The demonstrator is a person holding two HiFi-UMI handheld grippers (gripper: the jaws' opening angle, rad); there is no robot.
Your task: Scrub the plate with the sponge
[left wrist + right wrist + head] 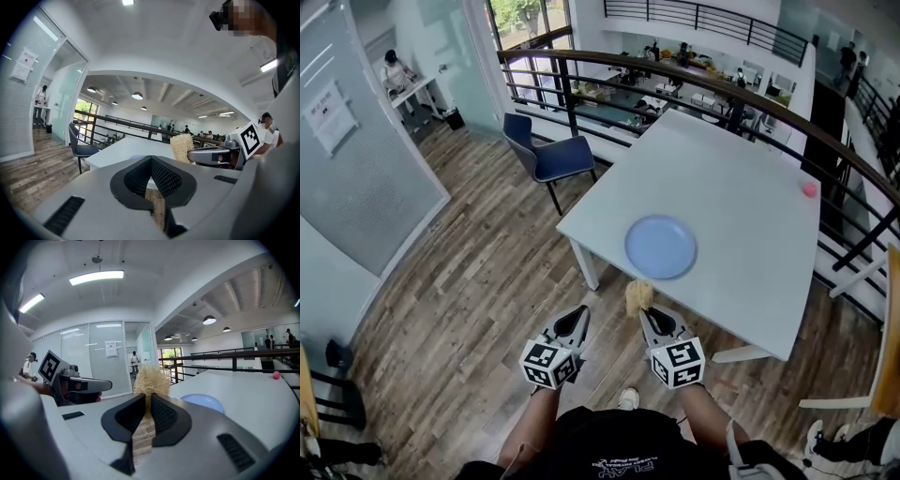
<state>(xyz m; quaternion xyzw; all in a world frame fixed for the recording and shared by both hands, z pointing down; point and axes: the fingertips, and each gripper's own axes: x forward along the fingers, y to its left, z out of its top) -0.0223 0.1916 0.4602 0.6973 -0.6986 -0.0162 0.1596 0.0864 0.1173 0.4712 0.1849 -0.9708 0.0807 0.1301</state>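
Left gripper [580,312], right gripper [644,313]: seemingly closed

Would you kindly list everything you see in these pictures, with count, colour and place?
table: one, white, centre of the head view
plate: one, blue, on the table near its front edge
ball: one, pink, far right of the table
chair: one, blue, left of the table
floor: wooden, brown, around the table
sponge: one, straw-coloured, short of the plate, at the table's edge
left tool: one, grey, shut and empty
right tool: one, grey, shut on the sponge
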